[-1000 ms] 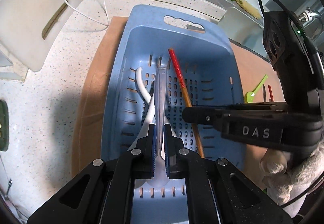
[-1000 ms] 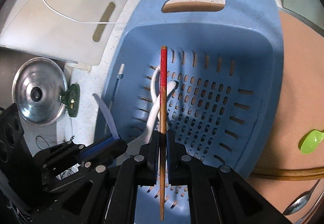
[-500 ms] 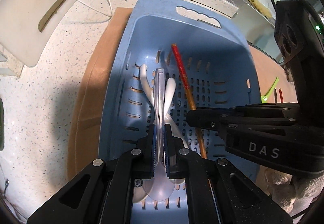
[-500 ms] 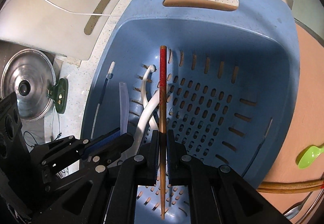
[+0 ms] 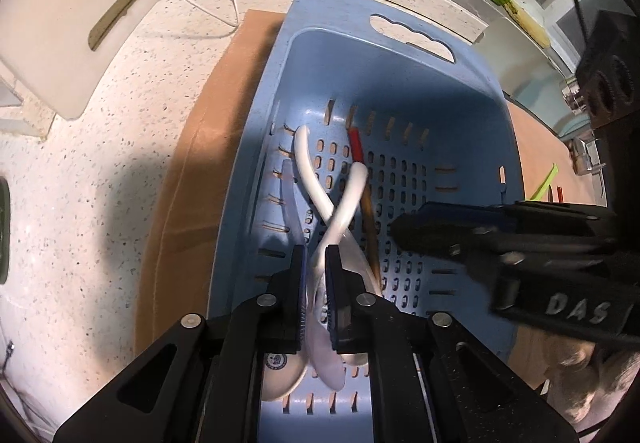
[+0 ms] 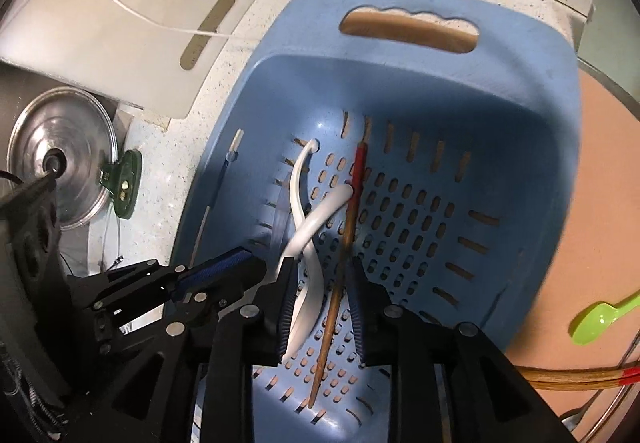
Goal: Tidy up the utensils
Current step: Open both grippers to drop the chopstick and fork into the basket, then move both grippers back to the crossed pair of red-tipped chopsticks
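A blue slotted basket [image 5: 304,11] [image 6: 520,35] holds two crossed white spoons [image 5: 348,199] [image 6: 316,227], a clear plastic spoon [image 5: 290,195] [image 6: 280,215] and a red-tipped wooden chopstick [image 5: 370,223] [image 6: 348,227]. My left gripper [image 5: 316,263] is low over the basket's near left part and its jaws are opening. The clear spoon's neck lies in the gap and its handle leans left. My right gripper [image 6: 322,275] is beside it, jaws opening. The chopstick lies slanted on the basket floor between the right fingers, apart from both pads.
The basket sits on a brown mat [image 5: 192,183] on a speckled counter. A white cutting board [image 5: 80,23] and a white cable lie at the back left, a pot lid [image 6: 60,171] at the left. A green spoon [image 6: 600,319] and another chopstick [image 6: 580,379] lie to the right.
Both pairs of jaws have parted. The clear spoon's handle has tipped to the left. The chopstick has left the right pads and now lies slanted in the basket.
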